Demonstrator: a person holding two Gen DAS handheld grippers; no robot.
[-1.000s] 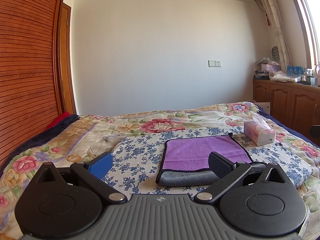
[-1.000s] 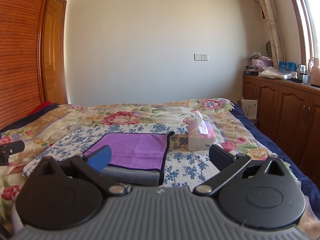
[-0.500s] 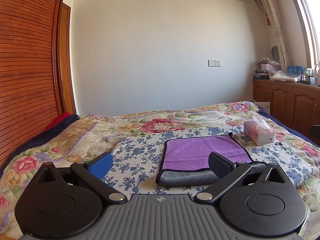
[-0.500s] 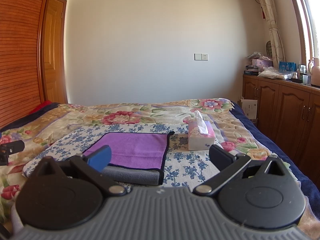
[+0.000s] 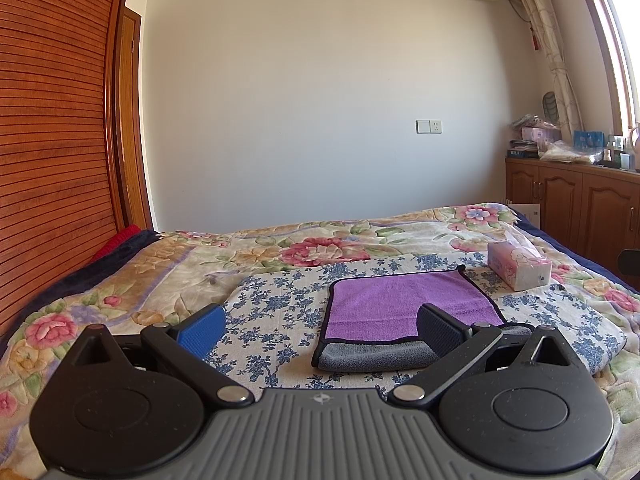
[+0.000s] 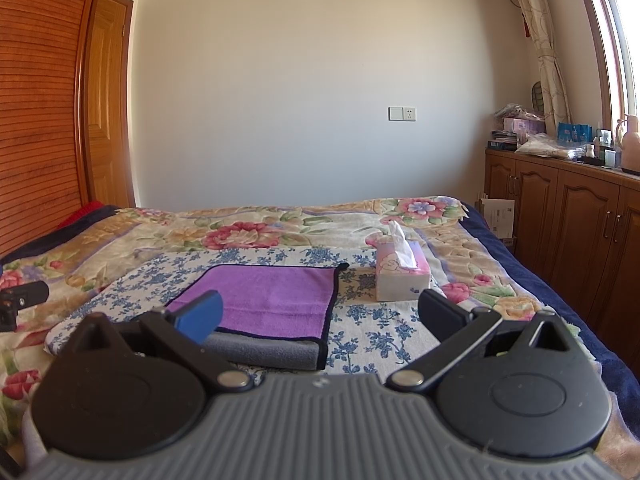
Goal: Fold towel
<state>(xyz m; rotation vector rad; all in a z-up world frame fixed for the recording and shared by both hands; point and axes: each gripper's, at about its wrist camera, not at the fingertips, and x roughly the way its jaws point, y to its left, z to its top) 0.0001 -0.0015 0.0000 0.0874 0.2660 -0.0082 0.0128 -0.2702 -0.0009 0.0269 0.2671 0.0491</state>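
Note:
A purple towel with a dark hem lies folded on the blue-flowered cloth on the bed; its grey underside shows along the near fold. It also shows in the right wrist view. My left gripper is open and empty, held above the bed just short of the towel's near left corner. My right gripper is open and empty, held near the towel's near right corner.
A pink tissue box stands on the bed right of the towel; it also shows in the right wrist view. Wooden cabinets with clutter on top line the right wall. A slatted wooden wardrobe is at the left.

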